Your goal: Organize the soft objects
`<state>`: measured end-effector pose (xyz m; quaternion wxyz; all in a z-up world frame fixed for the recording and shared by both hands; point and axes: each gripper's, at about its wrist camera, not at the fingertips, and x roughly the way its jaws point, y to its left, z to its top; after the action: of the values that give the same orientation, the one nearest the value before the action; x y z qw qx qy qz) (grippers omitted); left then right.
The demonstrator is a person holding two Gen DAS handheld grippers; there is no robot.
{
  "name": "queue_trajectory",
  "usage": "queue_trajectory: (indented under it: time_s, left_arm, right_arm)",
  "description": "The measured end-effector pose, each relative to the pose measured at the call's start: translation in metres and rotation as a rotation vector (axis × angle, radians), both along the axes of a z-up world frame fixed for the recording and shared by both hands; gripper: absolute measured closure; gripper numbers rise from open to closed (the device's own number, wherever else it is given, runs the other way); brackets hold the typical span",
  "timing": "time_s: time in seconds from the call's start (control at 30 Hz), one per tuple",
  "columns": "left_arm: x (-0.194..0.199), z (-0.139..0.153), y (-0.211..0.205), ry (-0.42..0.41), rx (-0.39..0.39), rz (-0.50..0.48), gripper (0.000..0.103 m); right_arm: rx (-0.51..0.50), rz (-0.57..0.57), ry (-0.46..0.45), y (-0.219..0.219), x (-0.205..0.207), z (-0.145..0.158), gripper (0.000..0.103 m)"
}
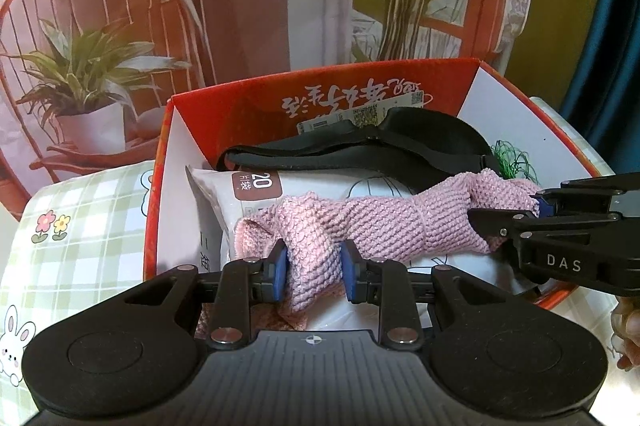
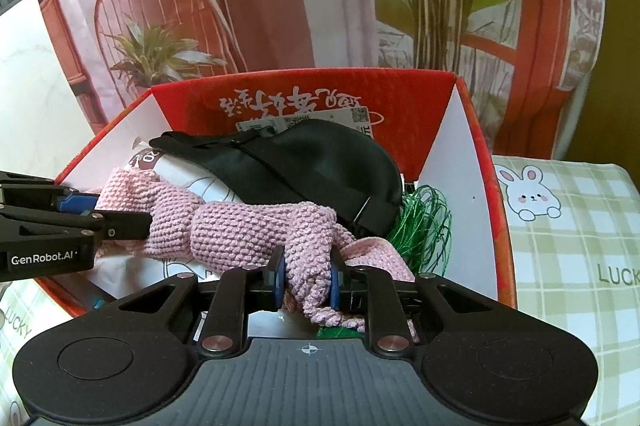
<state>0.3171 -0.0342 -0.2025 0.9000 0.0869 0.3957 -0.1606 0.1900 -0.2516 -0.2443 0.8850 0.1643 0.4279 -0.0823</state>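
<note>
A pink knitted cloth [image 1: 384,222] [image 2: 240,230] stretches across the open red box [image 1: 360,86] [image 2: 400,86]. My left gripper [image 1: 314,270] is shut on its left end; it also shows at the left of the right wrist view [image 2: 120,222]. My right gripper [image 2: 306,276] is shut on its right end; it also shows at the right of the left wrist view [image 1: 508,214]. Under the cloth lie a white packet [image 1: 256,194], a black eye mask [image 1: 400,138] [image 2: 312,162] and a green mesh tangle [image 1: 516,162] [image 2: 424,222].
The box stands on a green checked cloth with rabbit prints [image 1: 80,234] [image 2: 568,226]. A printed backdrop with a chair and plants [image 1: 120,26] hangs right behind the box. A dark blue curtain [image 1: 616,46] is at the far right.
</note>
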Motion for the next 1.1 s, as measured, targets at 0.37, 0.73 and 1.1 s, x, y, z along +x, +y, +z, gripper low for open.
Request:
queue_trajectory:
  time_s: [0.37, 0.73, 1.1]
  left_arm:
    - [-0.037, 0.029, 0.007, -0.141, -0.025, 0.047, 0.005]
    - [-0.063, 0.065, 0.019, -0.256, 0.020, 0.131, 0.000]
    - [-0.123, 0.125, 0.030, -0.356, -0.015, 0.130, 0.000]
  right_arm:
    - [-0.018, -0.014, -0.002, 0.003, -0.011, 0.016, 0.075]
    - [-0.086, -0.044, -0.074, 0.004, -0.036, 0.057, 0.023]
    - [-0.100, -0.088, -0.180, 0.013, -0.069, 0.120, 0.000]
